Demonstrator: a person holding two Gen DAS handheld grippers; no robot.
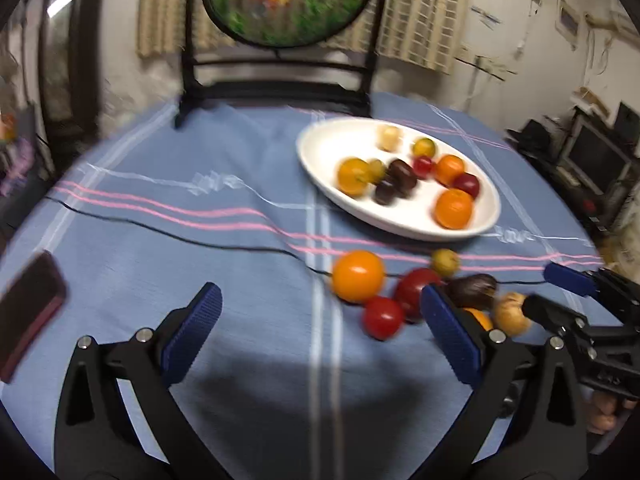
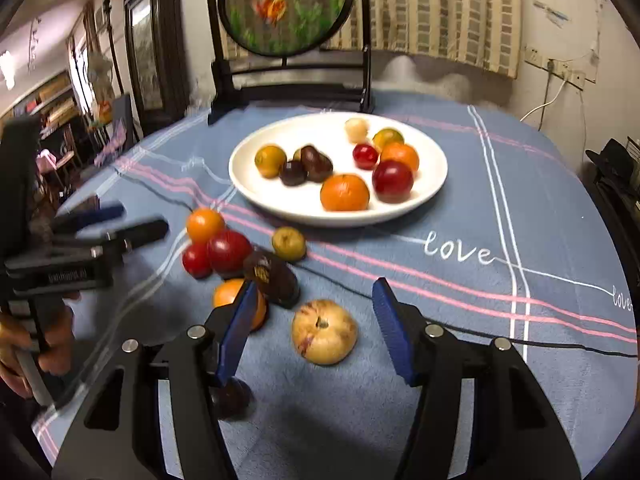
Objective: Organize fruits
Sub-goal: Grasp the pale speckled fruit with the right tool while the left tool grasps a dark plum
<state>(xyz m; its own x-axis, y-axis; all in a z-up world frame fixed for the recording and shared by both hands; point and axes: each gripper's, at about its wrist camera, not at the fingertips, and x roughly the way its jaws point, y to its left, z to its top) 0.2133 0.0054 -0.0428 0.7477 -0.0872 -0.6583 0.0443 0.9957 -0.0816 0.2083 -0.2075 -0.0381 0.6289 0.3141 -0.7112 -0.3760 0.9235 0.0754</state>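
A white plate [image 2: 432,184] [image 1: 320,148] holds several small fruits: oranges, red and dark ones. Loose fruits lie on the blue cloth in front of it: an orange [image 1: 357,276] [image 2: 205,224], two red fruits [image 1: 383,317] [image 2: 229,250], a small green fruit [image 2: 289,243] [image 1: 445,262], a dark fruit [image 2: 276,278] [image 1: 472,290], and a pale yellow fruit [image 2: 324,336] [image 1: 510,314]. My right gripper [image 2: 316,328] is open, its fingers on either side of the pale fruit, apart from it. My left gripper [image 1: 320,328] is open and empty, left of the loose fruits.
A round framed fish picture on a black stand [image 2: 288,8] stands behind the plate. A dark red phone [image 1: 28,312] lies at the left. A thin black cable [image 1: 180,236] crosses the cloth. A small dark fruit [image 2: 231,396] lies under my right gripper's left finger.
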